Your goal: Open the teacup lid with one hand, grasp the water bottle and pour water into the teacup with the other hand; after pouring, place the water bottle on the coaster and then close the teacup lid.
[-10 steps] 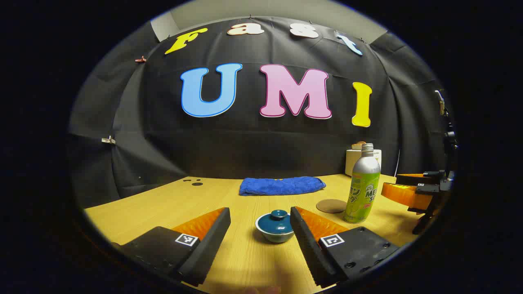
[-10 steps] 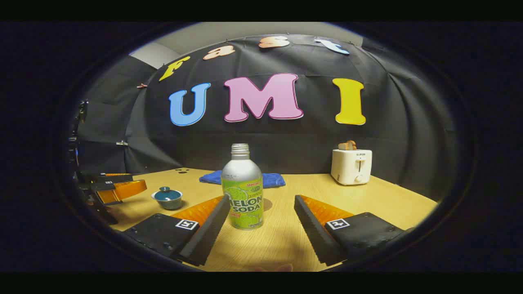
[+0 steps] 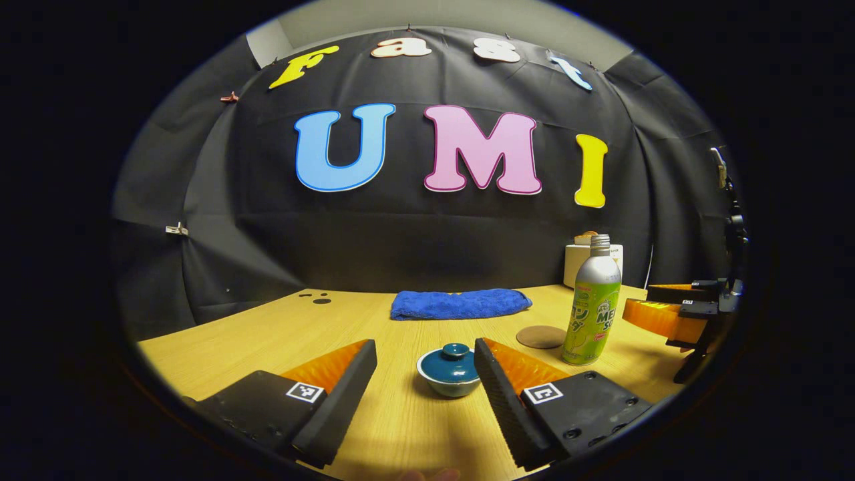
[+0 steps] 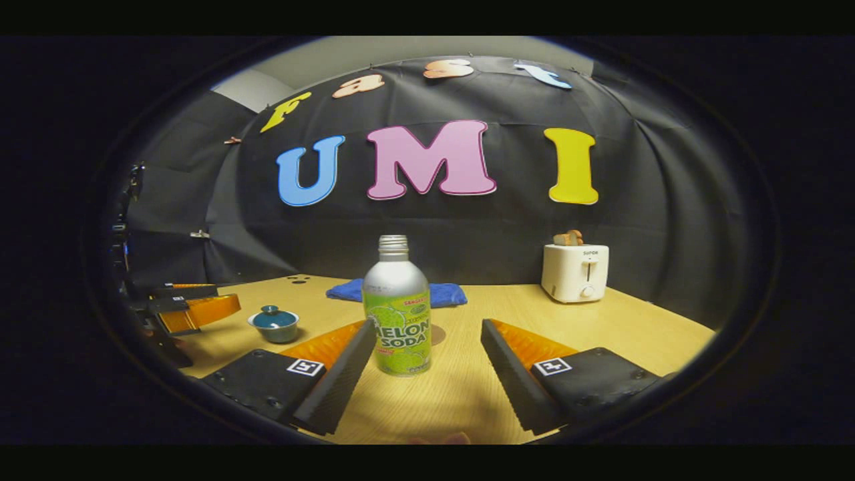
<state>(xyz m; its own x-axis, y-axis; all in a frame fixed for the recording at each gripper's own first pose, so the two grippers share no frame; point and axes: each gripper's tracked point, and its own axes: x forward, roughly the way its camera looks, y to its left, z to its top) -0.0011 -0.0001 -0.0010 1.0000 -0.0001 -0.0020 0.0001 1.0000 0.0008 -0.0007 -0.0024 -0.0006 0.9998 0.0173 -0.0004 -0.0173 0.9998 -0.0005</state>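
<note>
A: So, left gripper (image 3: 425, 361) in the left gripper view: 2 fingers spread wide at the bottom of the frame, holding nothing. The teacup (image 3: 450, 378) stands on the table (image 3: 254, 334) between the fingertips, lower centre, closer to the right-hand finger but not touching it as far as I can tell. Lid (image 3: 453, 361) on.

B: Noted. Bottle?

A: Water bottle (image 3: 593, 310) upright at centre right of that frame, uncapped. The coaster (image 3: 542, 336) lies flat just to its left, bare. A blue towel (image 3: 460, 302) lies folded at the far edge of the table, centre.

B: Right gripper?

A: Right gripper (image 4: 427, 344) in the right gripper view: jaws wide apart, holding nothing. The water bottle (image 4: 398, 310) stands in the gap, nearer the finger on the left of the frame; contact cannot be judged. White toaster (image 4: 574, 270) at centre right, something in its slot.

B: Cross-check?

A: The teacup (image 4: 274, 325) sits lower left in the right gripper view, lid on, with the left gripper (image 4: 194, 300) at the left edge beside it. The right gripper (image 3: 651, 304) appears at the right edge of the left gripper view, beside the bottle.
</note>
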